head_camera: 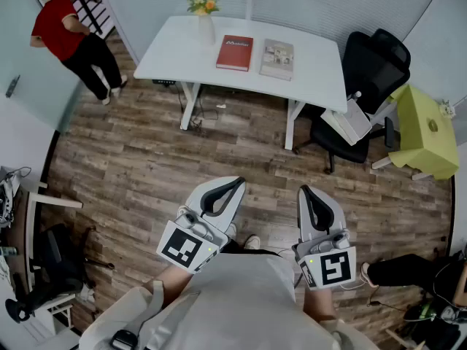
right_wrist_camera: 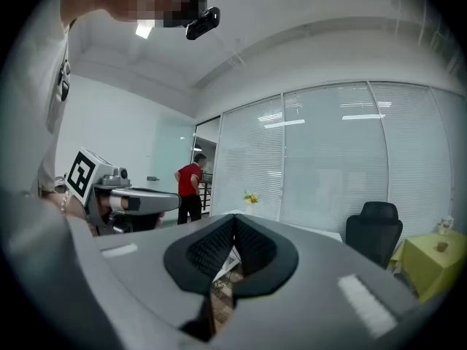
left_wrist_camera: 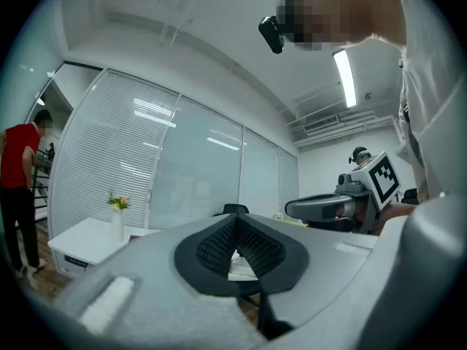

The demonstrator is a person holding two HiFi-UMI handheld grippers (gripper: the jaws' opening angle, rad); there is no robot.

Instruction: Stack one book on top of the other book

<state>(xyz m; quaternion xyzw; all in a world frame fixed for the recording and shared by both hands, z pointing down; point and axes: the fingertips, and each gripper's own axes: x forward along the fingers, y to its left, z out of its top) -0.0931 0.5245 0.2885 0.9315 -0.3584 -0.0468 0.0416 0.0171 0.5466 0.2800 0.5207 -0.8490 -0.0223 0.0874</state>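
Progress: not begun, I judge | books: red book (head_camera: pixel 235 52) and pale book (head_camera: pixel 277 58) lie side by side, apart, on the white surface (head_camera: pixel 175 49), well ahead of me | tongs: left tongs (head_camera: pixel 234 185) and right tongs (head_camera: pixel 303 191) both closed, empty | left: approach, lift, stack.

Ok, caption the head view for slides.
Left gripper and right gripper, both shut, face a desk: red book beside beige book.

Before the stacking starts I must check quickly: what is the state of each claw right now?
Left claw: closed, holding nothing.
Right claw: closed, holding nothing.
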